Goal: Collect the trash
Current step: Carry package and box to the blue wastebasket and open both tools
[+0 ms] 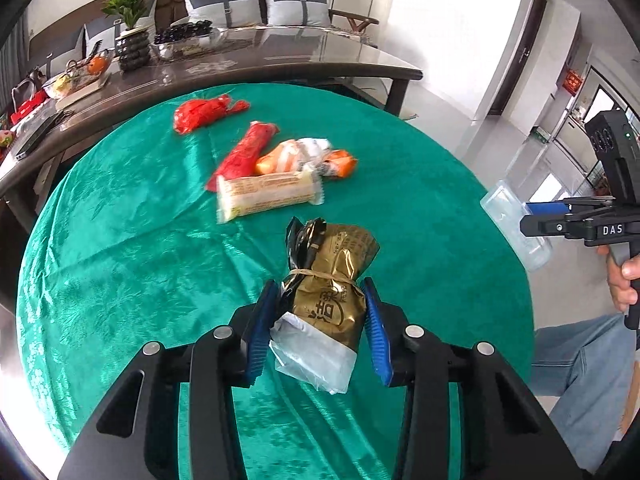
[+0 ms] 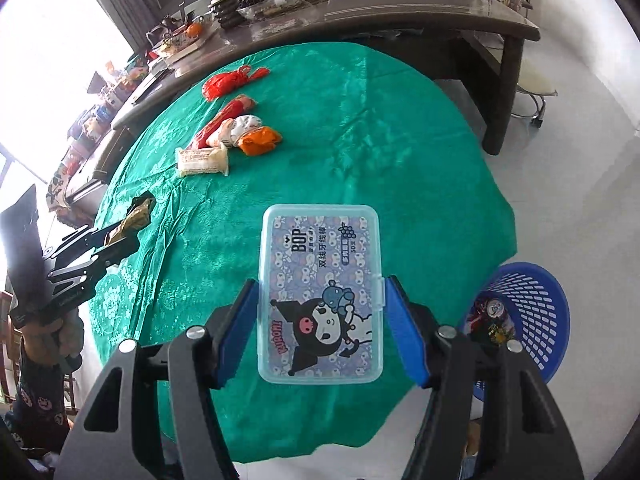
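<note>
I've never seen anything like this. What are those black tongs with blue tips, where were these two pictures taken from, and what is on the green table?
There is no robot here: a person holds a hand-operated gripper in each hand, and each carries a wide-angle camera looking along its two blue-padded fingers. One picture comes from the left gripper, the other from the right gripper. The left one is shut on a gold snack packet tied with a rubber band. The right one is shut on a clear plastic floss-pick box with a cartoon label. Still lying on the green tablecloth are a red plastic bag, a red wrapper, an orange-and-white wrapper and a cream biscuit packet. A blue mesh bin stands on the floor beside the table.
</note>
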Action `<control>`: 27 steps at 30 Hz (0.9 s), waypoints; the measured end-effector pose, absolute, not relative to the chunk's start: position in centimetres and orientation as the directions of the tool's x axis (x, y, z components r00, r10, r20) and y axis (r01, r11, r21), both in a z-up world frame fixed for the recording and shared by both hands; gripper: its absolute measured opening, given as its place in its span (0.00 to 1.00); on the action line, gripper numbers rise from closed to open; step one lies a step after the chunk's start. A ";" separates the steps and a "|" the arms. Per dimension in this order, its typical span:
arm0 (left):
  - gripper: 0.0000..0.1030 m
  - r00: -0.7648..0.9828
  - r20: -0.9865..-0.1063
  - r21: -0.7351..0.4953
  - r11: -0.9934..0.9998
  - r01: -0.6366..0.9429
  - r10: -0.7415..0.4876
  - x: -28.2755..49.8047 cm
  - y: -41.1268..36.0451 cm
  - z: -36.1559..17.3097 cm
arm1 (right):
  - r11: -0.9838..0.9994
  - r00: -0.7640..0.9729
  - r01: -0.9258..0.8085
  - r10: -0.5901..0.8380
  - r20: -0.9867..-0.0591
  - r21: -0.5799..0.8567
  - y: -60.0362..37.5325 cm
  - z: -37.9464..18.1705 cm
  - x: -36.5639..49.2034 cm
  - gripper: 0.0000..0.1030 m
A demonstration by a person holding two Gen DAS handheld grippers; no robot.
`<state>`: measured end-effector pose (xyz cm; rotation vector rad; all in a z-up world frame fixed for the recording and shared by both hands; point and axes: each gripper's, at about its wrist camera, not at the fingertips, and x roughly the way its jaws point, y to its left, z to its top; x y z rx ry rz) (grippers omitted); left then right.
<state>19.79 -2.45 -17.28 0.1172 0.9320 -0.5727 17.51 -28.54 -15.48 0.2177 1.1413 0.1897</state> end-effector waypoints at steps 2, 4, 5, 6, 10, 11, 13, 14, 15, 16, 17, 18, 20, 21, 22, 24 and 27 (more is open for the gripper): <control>0.40 0.444 -0.779 -0.160 0.825 0.541 -0.442 19.2 -4.7 -16.8 | 0.967 0.420 -0.004 0.233 -0.877 0.255 -30.7 -15.4 16.7 0.60; 0.40 0.429 -0.773 -0.170 0.804 0.570 -0.468 18.6 -7.1 -16.5 | 0.971 0.434 0.035 0.198 -0.879 0.237 -33.3 -15.5 15.7 0.60; 0.40 0.420 -0.770 -0.175 0.793 0.583 -0.479 18.4 -8.3 -16.4 | 0.970 0.436 0.056 0.188 -0.880 0.235 -34.6 -15.6 15.2 0.60; 0.40 0.405 -0.769 -0.185 0.778 0.600 -0.495 18.2 -9.8 -16.2 | 0.969 0.438 0.074 0.182 -0.880 0.237 -35.8 -15.8 14.8 0.60; 0.40 0.358 -0.766 -0.198 0.726 0.659 -0.533 17.2 -15.7 -15.9 | 0.965 0.450 0.149 0.128 -0.884 0.216 -40.5 -16.8 13.3 0.60; 0.40 0.348 -0.767 -0.199 0.715 0.671 -0.540 17.0 -17.0 -16.0 | 0.964 0.452 0.168 0.110 -0.885 0.205 -41.7 -17.1 13.0 0.60; 0.40 0.324 -0.768 -0.199 0.687 0.698 -0.552 16.5 -20.1 -16.0 | 0.960 0.453 0.199 0.089 -0.887 0.198 -43.6 -17.8 12.4 0.60; 0.40 0.314 -0.769 -0.197 0.675 0.711 -0.556 16.2 -21.7 -16.1 | 0.957 0.451 0.217 0.078 -0.889 0.194 -44.7 -18.3 12.1 0.60; 0.40 0.305 -0.770 -0.199 0.665 0.720 -0.560 16.0 -23.1 -16.2 | 0.954 0.450 0.234 0.066 -0.891 0.188 -45.8 -18.7 11.9 0.60; 0.40 0.291 -0.772 -0.204 0.652 0.730 -0.566 15.8 -24.5 -16.4 | 0.952 0.447 0.246 0.054 -0.893 0.181 -46.6 -19.0 11.7 0.60; 0.40 0.276 -0.773 -0.209 0.641 0.739 -0.571 15.6 -25.9 -16.6 | 0.950 0.443 0.262 0.040 -0.896 0.172 -47.6 -19.4 11.6 0.60; 0.40 0.265 -0.775 -0.212 0.631 0.746 -0.574 15.4 -27.2 -16.9 | 0.947 0.441 0.277 0.028 -0.897 0.165 -48.5 -19.8 11.4 0.60; 0.40 0.241 -0.782 -0.215 0.612 0.762 -0.575 15.0 -30.0 -17.6 | 0.940 0.435 0.298 0.018 -0.900 0.163 -50.1 -20.5 11.2 0.60; 0.40 0.231 -0.786 -0.216 0.605 0.766 -0.574 14.9 -31.2 -17.9 | 0.937 0.434 0.309 0.015 -0.901 0.164 -50.9 -21.0 11.0 0.60; 0.41 0.219 -0.789 -0.219 0.598 0.771 -0.573 14.7 -32.5 -18.4 | 0.934 0.434 0.316 0.012 -0.901 0.165 -51.5 -21.3 11.0 0.60; 0.41 0.203 -0.797 -0.223 0.590 0.776 -0.569 14.7 -34.9 -19.5 | 0.928 0.434 0.333 0.009 -0.901 0.170 -52.7 -22.1 10.8 0.60; 0.41 0.178 -0.811 -0.230 0.583 0.779 -0.558 14.8 -38.1 -21.5 | 0.915 0.443 0.356 0.014 -0.896 0.191 -54.3 -23.3 10.6 0.60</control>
